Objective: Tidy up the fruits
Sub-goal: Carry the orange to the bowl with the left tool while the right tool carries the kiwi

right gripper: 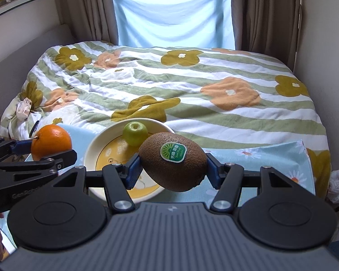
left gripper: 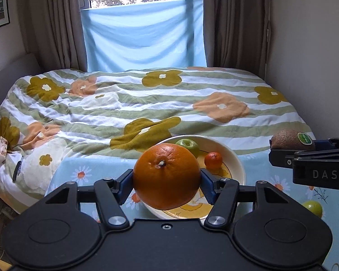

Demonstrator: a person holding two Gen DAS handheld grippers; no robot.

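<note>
Tongs clasped fruit above the bowl (left gripper: 235,158): left tongs (left gripper: 166,181) squeezed a heavy, firm orange (left gripper: 166,176) at its equator; right tongs (right gripper: 173,169) pinched a softer, bruisable kiwi (right gripper: 173,161) at three o'clock.

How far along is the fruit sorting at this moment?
Done: a green apple and a small tangerine already lie in the bowl. In hand: left gripper holds the orange, right gripper the kiwi. Left: another green fruit on the tablecloth.
</note>
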